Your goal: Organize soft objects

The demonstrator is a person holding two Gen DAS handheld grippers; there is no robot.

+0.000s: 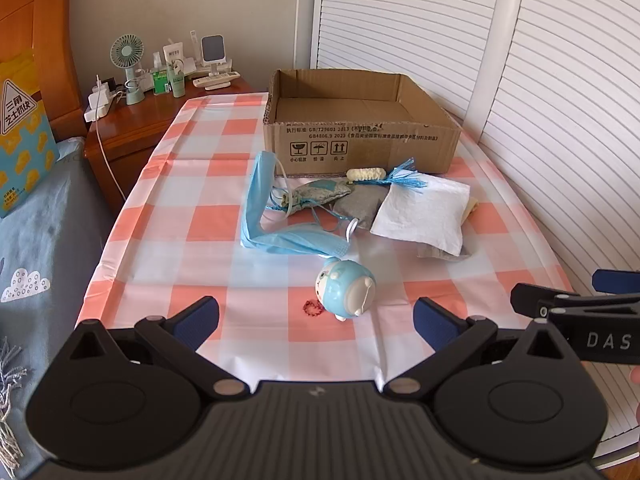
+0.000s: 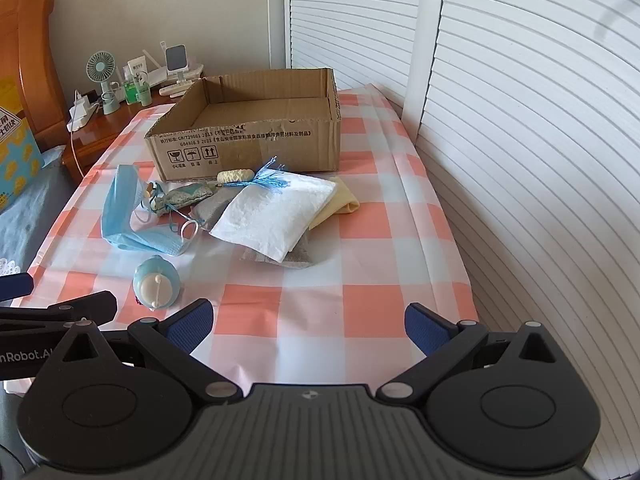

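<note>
Bedroom worktop under a pink checked cloth (image 1: 224,216) carries limp, light pieces mid-frame before the empty cardboard box (image 1: 360,136): the blue face mask (image 1: 272,236) wants pinching at its fold, both the left gripper (image 1: 316,318) and right gripper (image 2: 308,322) hovering with jaws spread.

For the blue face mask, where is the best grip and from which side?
Probably the upright fold of the mask, taken from above with the left gripper, jaws either side of the standing edge. That half stands raised off the tablecloth, whereas the other half lies flat and gives little to pinch.
</note>
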